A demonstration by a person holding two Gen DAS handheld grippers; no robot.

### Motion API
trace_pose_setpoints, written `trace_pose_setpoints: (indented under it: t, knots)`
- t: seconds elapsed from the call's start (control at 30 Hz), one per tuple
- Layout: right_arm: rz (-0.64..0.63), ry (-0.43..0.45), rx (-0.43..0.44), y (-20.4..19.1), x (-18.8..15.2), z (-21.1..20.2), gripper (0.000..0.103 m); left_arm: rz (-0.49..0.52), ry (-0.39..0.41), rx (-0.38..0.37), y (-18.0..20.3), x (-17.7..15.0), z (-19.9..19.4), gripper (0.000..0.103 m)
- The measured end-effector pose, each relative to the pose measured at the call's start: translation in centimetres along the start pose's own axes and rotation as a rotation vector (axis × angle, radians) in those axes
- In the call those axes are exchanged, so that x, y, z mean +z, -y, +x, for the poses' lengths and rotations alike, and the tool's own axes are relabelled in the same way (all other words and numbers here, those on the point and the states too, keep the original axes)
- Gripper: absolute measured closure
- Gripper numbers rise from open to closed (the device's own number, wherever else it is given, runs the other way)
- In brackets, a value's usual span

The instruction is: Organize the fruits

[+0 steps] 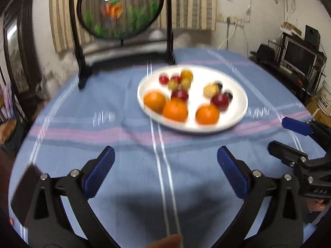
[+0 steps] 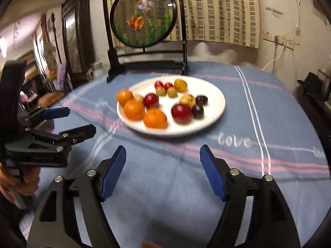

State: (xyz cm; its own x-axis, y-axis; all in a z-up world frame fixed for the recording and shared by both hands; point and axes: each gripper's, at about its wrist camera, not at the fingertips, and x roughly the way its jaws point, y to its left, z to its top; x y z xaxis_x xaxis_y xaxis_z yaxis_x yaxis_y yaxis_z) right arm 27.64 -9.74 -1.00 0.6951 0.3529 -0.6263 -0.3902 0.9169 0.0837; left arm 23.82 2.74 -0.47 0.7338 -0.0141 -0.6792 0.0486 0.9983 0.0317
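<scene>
Left tongs (image 1: pixel 165 169) spread wide, gripping nothing, hovering over the near worktop (image 1: pixel 128 165); right tongs (image 2: pixel 163 169) likewise spread and bare, just beside them. White plate (image 2: pixel 209 122) sits mid-worktop on blue striped cloth (image 2: pixel 258 155), well apart from both tongs; on it, three oranges (image 2: pixel 155 118) clustered at near-left; red plums (image 2: pixel 181 113) at centre; two dark fruits (image 2: pixel 198 111) right of them, touching; small yellow and red-green fruits (image 2: pixel 180 85) at far side. Round fish screen (image 2: pixel 143 15) in black frame stands beyond the plate.
</scene>
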Motion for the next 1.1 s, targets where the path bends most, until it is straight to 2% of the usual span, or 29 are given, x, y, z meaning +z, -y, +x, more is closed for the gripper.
trace_pose_setpoints:
  t: [0.13, 0.17, 0.2, 0.27, 0.47, 1.1]
  knots:
    - [-0.083, -0.018, -0.001, -1.8, -1.5, -1.2, 0.028, -0.012, 0.039, 0.020, -0.5, -1.7, -1.5, 0.002]
    - [-0.095, -0.017, -0.006, -2.0, -1.8, -1.3, 0.025, -0.010, 0.046, 0.023, -0.6, -2.2, -1.8, 0.002]
    - [-0.104, -0.015, -0.018, -2.0, -2.0, -1.6, 0.015, -0.010, 0.045, 0.024, -0.6, -2.7, -2.0, 0.002]
    - [-0.096, 0.001, -0.047, -1.8, -2.5, -2.0, 0.006, -0.002, 0.034, 0.023, -0.5, -3.3, -2.1, 0.002]
    - [-0.053, 0.001, -0.065, -0.8, -3.4, -2.5, 0.006, 0.019, 0.053, 0.024, 0.0, -3.5, -2.6, 0.002]
    - [-0.059, -0.001, -0.079, -1.0, -3.6, -2.7, 0.005, 0.037, 0.047, 0.028, 0.3, -3.8, -2.6, 0.002]
